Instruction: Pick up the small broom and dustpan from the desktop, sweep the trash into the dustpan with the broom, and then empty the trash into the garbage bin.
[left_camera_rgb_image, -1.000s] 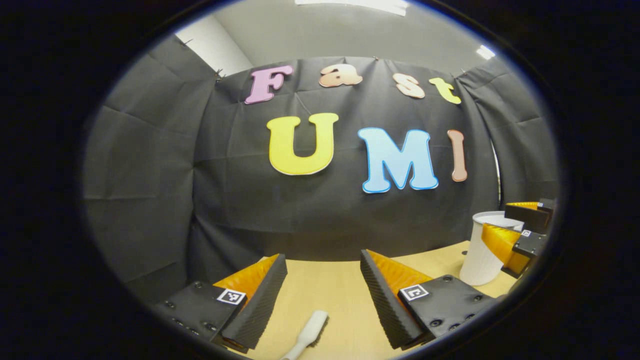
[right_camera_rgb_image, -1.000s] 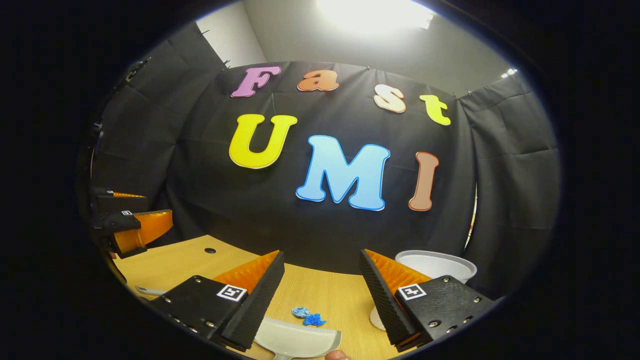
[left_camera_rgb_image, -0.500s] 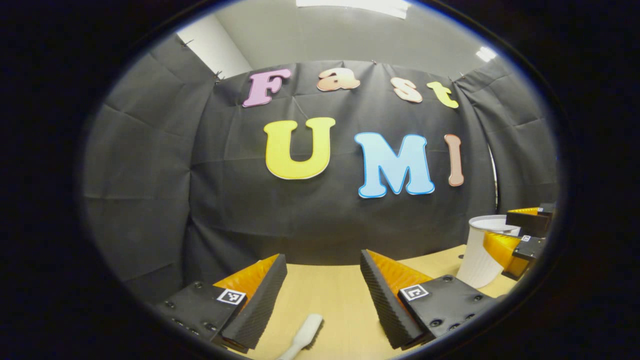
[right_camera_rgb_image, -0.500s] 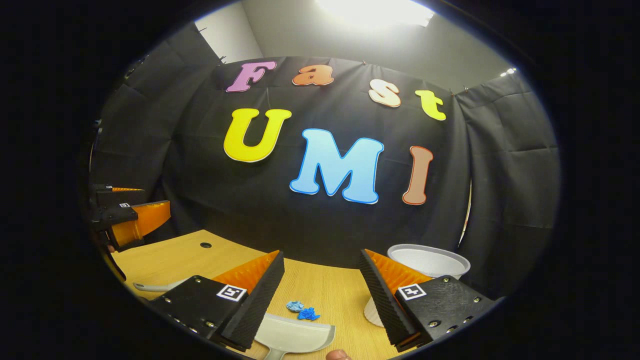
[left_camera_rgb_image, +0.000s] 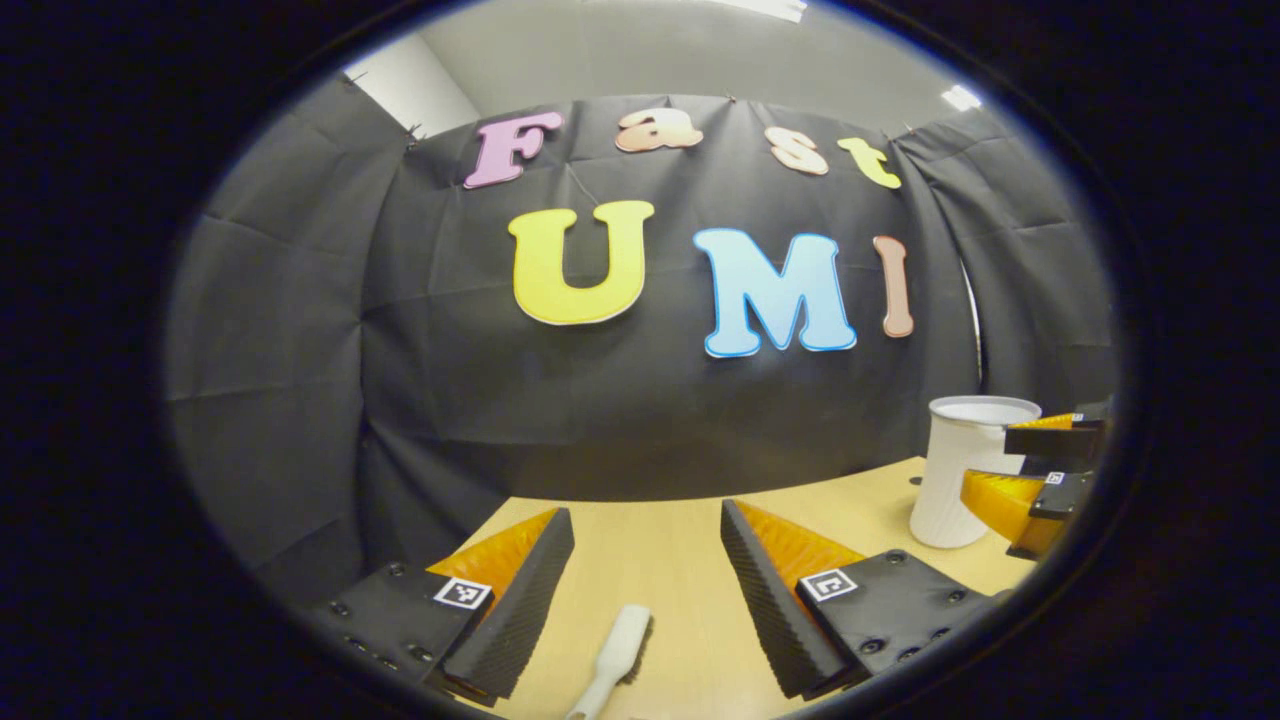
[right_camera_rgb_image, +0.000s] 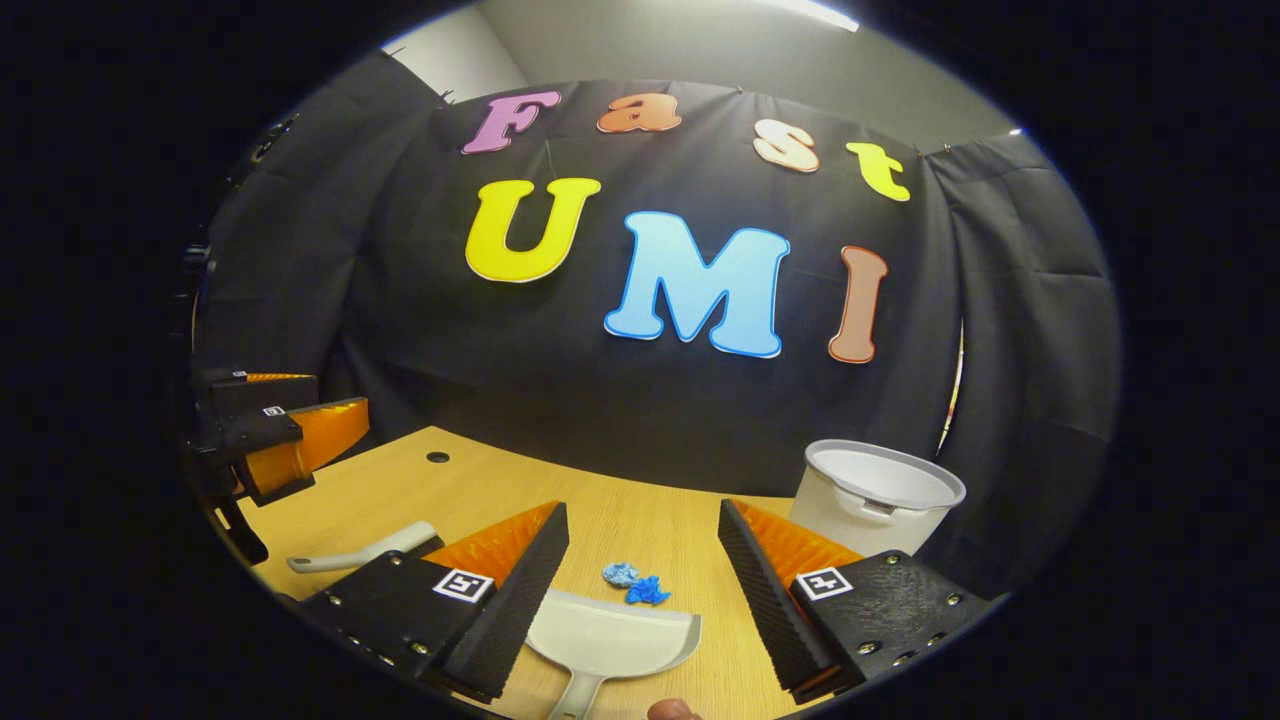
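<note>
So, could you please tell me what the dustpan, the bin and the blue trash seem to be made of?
The dustpan looks like moulded plastic: pale grey, smooth, matte, with one-piece handle and thin raised edge. The bin also looks plastic: white, with a rolled rim and faint vertical ribs in the left gripper view. The blue trash seems crumpled paper or thin film; too small to tell which.

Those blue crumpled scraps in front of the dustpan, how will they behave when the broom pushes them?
The blue scraps look like small crumpled wads, so probably very light and likely to skid or tumble across the smooth wooden desktop. They lie as two separate bits, so they may scatter apart. They sit just beyond the dustpan's open lip, so a short push should do.
</note>
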